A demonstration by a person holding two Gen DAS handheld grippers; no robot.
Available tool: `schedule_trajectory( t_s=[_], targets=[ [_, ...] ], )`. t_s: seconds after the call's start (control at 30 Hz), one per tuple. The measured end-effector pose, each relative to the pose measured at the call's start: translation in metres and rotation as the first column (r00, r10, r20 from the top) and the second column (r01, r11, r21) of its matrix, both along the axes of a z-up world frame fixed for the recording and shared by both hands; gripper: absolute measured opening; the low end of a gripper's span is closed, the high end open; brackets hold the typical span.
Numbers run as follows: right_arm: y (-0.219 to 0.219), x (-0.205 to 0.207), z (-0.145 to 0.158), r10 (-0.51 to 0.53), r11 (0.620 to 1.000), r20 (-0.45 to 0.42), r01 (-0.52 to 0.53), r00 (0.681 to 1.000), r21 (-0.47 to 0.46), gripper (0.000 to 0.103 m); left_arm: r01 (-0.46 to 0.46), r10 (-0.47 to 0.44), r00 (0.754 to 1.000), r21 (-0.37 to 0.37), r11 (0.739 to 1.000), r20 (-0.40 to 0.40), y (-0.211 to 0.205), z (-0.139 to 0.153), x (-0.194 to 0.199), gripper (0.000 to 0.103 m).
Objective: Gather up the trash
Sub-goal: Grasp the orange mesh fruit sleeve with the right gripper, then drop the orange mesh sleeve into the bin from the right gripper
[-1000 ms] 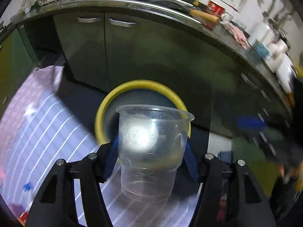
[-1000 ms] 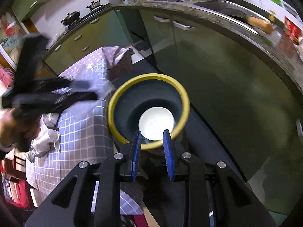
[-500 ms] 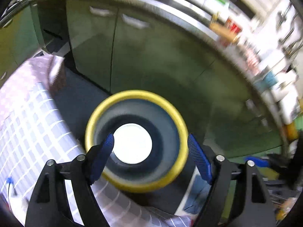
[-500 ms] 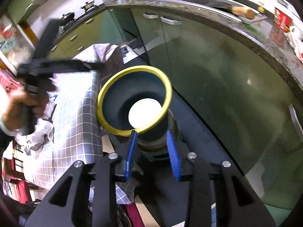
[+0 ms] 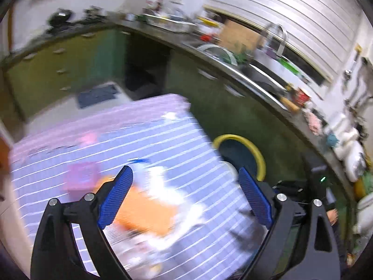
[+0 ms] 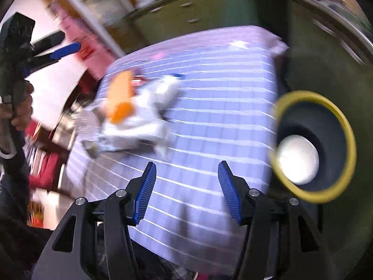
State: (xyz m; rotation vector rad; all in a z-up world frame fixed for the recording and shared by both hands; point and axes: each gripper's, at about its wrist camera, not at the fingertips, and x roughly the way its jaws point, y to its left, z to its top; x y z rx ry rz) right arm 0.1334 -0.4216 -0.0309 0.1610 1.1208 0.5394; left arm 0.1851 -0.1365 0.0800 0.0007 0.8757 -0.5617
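My left gripper (image 5: 185, 196) is open and empty above a table with a purple checked cloth (image 5: 130, 140). Under it lies a blurred heap of white crumpled paper and orange wrapping (image 5: 160, 200). A pink box (image 5: 81, 178) lies to its left. The yellow-rimmed dark bin (image 5: 251, 151) stands past the table's right edge. My right gripper (image 6: 186, 191) is open and empty over the cloth (image 6: 221, 93). The trash heap (image 6: 137, 107) lies ahead to its left. The bin (image 6: 326, 126) is at the right, with a white cup (image 6: 296, 158) inside. The left gripper (image 6: 35, 46) shows far left.
Green kitchen cabinets (image 5: 221, 107) run behind the table, with a sink and tap (image 5: 275, 42) and a cluttered counter. Red and pink items (image 6: 46, 168) lie beside the table's left side. Both views are motion-blurred.
The left gripper let the clear plastic cup go over the bin and opened. Both grippers swung away from the bin toward the table. The right gripper's jaws opened wider.
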Motion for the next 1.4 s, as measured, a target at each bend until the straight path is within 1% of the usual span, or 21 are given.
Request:
schedule_trajectory(
  t_s=[0.1, 0.13, 0.2, 0.27, 0.37, 0.47, 0.57, 0.6, 0.63, 0.67, 0.7, 0.73, 0.77, 0.8, 0.87, 1.0, 1.07, 1.17, 1.27, 1.37, 1.4],
  targets=[
    [0.053, 0.013, 0.013, 0.109, 0.994, 0.057, -0.107, 0.992, -0.027, 0.055, -0.086, 0.084, 0.995, 0.030, 0.996, 0.045, 0.050, -0.005, -0.017, 0.088],
    [0.073, 0.018, 0.017, 0.155, 0.988, 0.072, -0.153, 0.985, -0.039, 0.055, -0.119, 0.118, 0.992, 0.029, 0.992, 0.049, 0.067, -0.008, -0.024, 0.088],
    [0.101, 0.026, 0.023, 0.212, 0.976, 0.096, -0.207, 0.973, -0.064, 0.056, -0.156, 0.155, 0.987, 0.022, 0.988, 0.041, 0.095, -0.013, -0.032, 0.089],
    [0.127, 0.038, 0.025, 0.264, 0.961, 0.112, -0.253, 0.958, -0.108, 0.068, -0.179, 0.179, 0.984, 0.013, 0.984, 0.024, 0.113, -0.021, -0.041, 0.089],
    [0.166, 0.062, 0.017, 0.324, 0.935, 0.095, -0.304, 0.941, -0.181, 0.069, -0.190, 0.190, 0.982, -0.002, 0.982, -0.012, 0.130, -0.032, -0.050, 0.089],
    [0.188, 0.075, 0.009, 0.350, 0.916, 0.072, -0.325, 0.934, -0.235, 0.069, -0.188, 0.187, 0.982, -0.005, 0.982, -0.029, 0.140, -0.042, -0.057, 0.089],
    [0.199, 0.084, -0.002, 0.361, 0.901, 0.062, -0.331, 0.930, -0.280, 0.069, -0.186, 0.185, 0.982, -0.007, 0.983, -0.046, 0.145, -0.050, -0.061, 0.089],
    [0.202, 0.085, -0.005, 0.361, 0.897, 0.059, -0.330, 0.930, -0.294, 0.068, -0.187, 0.187, 0.981, -0.009, 0.982, -0.051, 0.147, -0.052, -0.062, 0.089],
    [0.205, 0.086, -0.008, 0.357, 0.896, 0.057, -0.325, 0.932, -0.302, 0.059, -0.187, 0.186, 0.981, -0.009, 0.982, -0.055, 0.149, -0.054, -0.063, 0.089],
    [0.206, 0.086, -0.010, 0.359, 0.895, 0.052, -0.328, 0.932, -0.303, 0.048, -0.185, 0.184, 0.981, -0.008, 0.983, -0.056, 0.150, -0.055, -0.064, 0.089],
    [0.207, 0.083, -0.012, 0.363, 0.890, 0.047, -0.332, 0.930, -0.312, 0.045, -0.183, 0.183, 0.982, -0.006, 0.983, -0.056, 0.150, -0.056, -0.064, 0.089],
    [0.206, 0.081, -0.012, 0.363, 0.889, 0.053, -0.328, 0.930, -0.318, 0.037, -0.183, 0.182, 0.982, -0.005, 0.983, -0.056, 0.149, -0.057, -0.064, 0.089],
    [0.206, 0.081, -0.011, 0.358, 0.891, 0.061, -0.322, 0.932, -0.320, 0.021, -0.181, 0.181, 0.982, -0.005, 0.983, -0.057, 0.149, -0.057, -0.064, 0.089],
    [0.205, 0.081, -0.010, 0.355, 0.894, 0.066, -0.317, 0.933, -0.316, 0.017, -0.181, 0.180, 0.982, -0.006, 0.984, -0.056, 0.148, -0.057, -0.063, 0.089],
    [0.201, 0.079, -0.005, 0.341, 0.904, 0.089, -0.301, 0.936, -0.303, 0.014, -0.180, 0.179, 0.982, -0.006, 0.984, -0.054, 0.146, -0.057, -0.063, 0.089],
    [0.188, 0.072, 0.017, 0.313, 0.930, 0.135, -0.274, 0.940, -0.245, 0.013, -0.181, 0.181, 0.983, -0.003, 0.983, -0.042, 0.143, -0.054, -0.061, 0.089],
    [0.180, 0.067, 0.028, 0.298, 0.940, 0.142, -0.264, 0.944, -0.217, 0.013, -0.182, 0.182, 0.983, 0.000, 0.983, -0.039, 0.143, -0.054, -0.060, 0.090],
    [0.160, 0.064, 0.042, 0.259, 0.956, 0.170, -0.226, 0.951, -0.189, 0.013, -0.188, 0.188, 0.981, 0.015, 0.982, -0.045, 0.142, -0.059, -0.056, 0.090],
    [0.127, 0.061, 0.053, 0.189, 0.973, 0.188, -0.158, 0.964, -0.166, 0.014, -0.199, 0.201, 0.977, 0.032, 0.979, -0.074, 0.144, -0.072, -0.048, 0.090],
    [0.078, 0.062, 0.059, 0.080, 0.987, 0.195, -0.050, 0.978, -0.153, 0.013, -0.213, 0.216, 0.972, 0.037, 0.976, -0.098, 0.146, -0.081, -0.043, 0.090],
    [0.054, 0.063, 0.059, 0.025, 0.988, 0.190, 0.005, 0.981, -0.153, 0.013, -0.218, 0.221, 0.969, 0.034, 0.975, -0.108, 0.147, -0.085, -0.041, 0.090]
  ],
)
